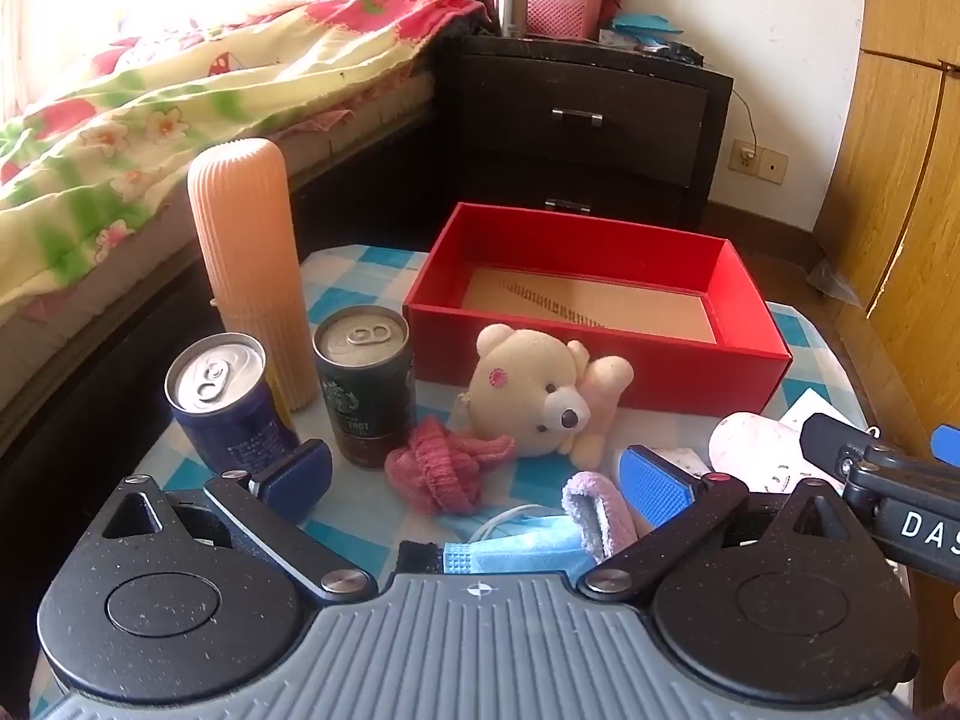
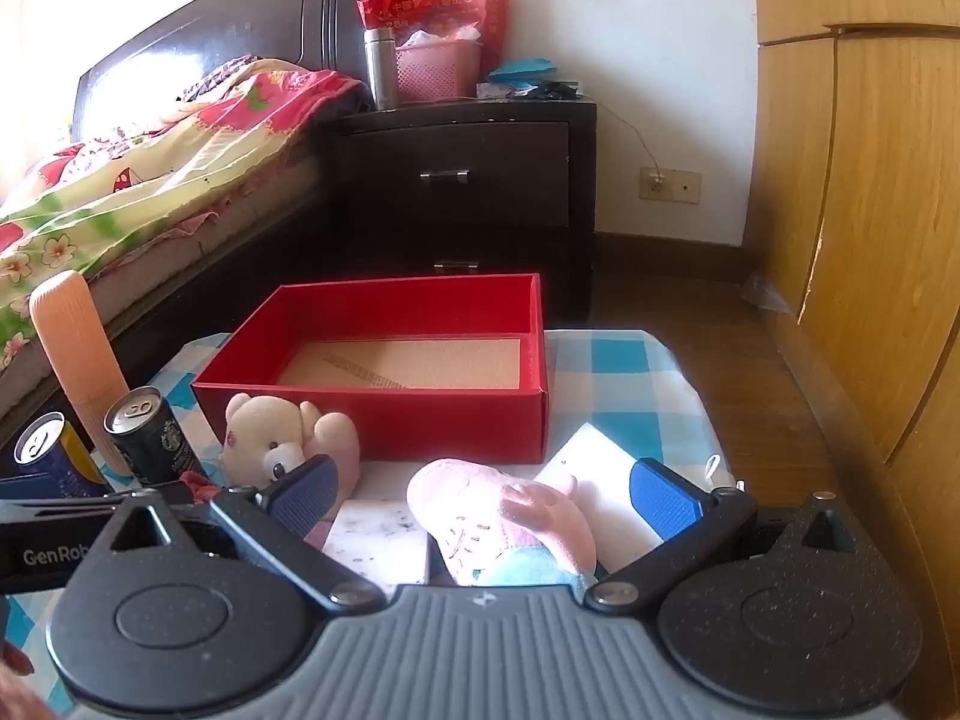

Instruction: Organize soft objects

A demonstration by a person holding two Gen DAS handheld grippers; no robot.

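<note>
An open red box (image 1: 600, 366) (image 2: 384, 414) stands on the checkered table, nothing inside it. In front of it lies a cream teddy bear (image 1: 540, 390) (image 2: 270, 432). A knotted pink cloth (image 1: 444, 468), a lilac sock (image 1: 600, 516) and a blue face mask (image 1: 516, 552) lie between the open fingers of my left gripper (image 1: 477, 480). A pink plush toy (image 2: 498, 516) (image 1: 756, 450) lies between the open fingers of my right gripper (image 2: 486, 492). Neither gripper holds anything.
Two drink cans (image 1: 222, 396) (image 1: 366, 384) and a tall peach ribbed container (image 1: 252, 264) stand at the table's left. White cards (image 2: 600, 492) lie under the pink plush. A bed (image 1: 150, 120), a dark nightstand (image 1: 582, 126) and a wooden wardrobe (image 2: 870, 210) surround the table.
</note>
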